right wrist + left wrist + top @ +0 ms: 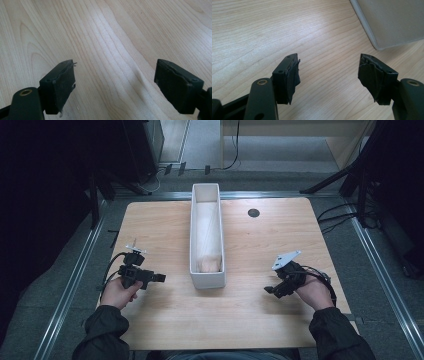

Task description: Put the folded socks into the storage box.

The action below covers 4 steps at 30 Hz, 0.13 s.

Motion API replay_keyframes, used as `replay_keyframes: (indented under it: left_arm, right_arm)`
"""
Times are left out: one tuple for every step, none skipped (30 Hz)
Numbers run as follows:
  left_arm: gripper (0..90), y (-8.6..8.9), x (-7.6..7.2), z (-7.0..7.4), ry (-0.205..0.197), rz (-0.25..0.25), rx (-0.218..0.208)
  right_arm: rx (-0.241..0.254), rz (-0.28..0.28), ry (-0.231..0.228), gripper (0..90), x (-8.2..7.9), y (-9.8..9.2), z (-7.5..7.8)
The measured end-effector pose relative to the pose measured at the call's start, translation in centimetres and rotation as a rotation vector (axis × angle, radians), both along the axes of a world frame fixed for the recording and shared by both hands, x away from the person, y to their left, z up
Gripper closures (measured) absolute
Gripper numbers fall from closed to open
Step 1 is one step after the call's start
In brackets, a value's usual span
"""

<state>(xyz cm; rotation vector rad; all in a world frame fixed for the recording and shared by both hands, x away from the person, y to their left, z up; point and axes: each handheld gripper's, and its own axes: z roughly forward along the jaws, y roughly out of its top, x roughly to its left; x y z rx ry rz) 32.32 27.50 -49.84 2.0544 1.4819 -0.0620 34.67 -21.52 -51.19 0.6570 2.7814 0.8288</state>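
My left gripper (161, 277) hangs level over the pale, wood-grained counter (150, 220), jaws wide, holding nothing; the long, smooth white rectangular bin (206, 279) stands mid-counter between my hands, something pale inside; my right gripper (267, 291) tilts inward, jaws spread, empty.

white bin (392, 22) cut off, contents (207, 264) unclear

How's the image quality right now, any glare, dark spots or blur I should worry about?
High view: table evenly lit, surroundings nearly black, the pale thing inside the white bin soft and hard to make out. Left gripper view: mild sheen on the wood, left gripper open and sharp, bin corner slightly soft. Right gripper view: a bright glare band across the grain, right gripper open and crisp.
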Motion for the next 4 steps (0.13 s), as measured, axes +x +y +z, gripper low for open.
replay_keyframes:
  left_arm:
    - [32.2, 0.0, 0.0, 0.0, 0.0, 0.0, 0.0]
    - [32.0, -0.05, 0.03, -0.02, 0.002, -0.004, 0.0]
    - [32.0, -0.05, 0.03, -0.02, 0.002, -0.004, 0.0]
    - [32.0, -0.07, 0.04, -0.05, 0.003, -0.005, 0.002]
  right_arm:
    - [0.001, -0.001, 0.0, 16.8, 0.01, -0.02, 0.02]
    - [0.003, -0.002, 0.002, 16.9, 0.02, -0.03, 0.0]
    - [0.003, -0.002, 0.002, 16.9, 0.02, -0.03, 0.0]
    - [0.004, 0.0, 0.003, 17.0, 0.04, -0.04, -0.02]
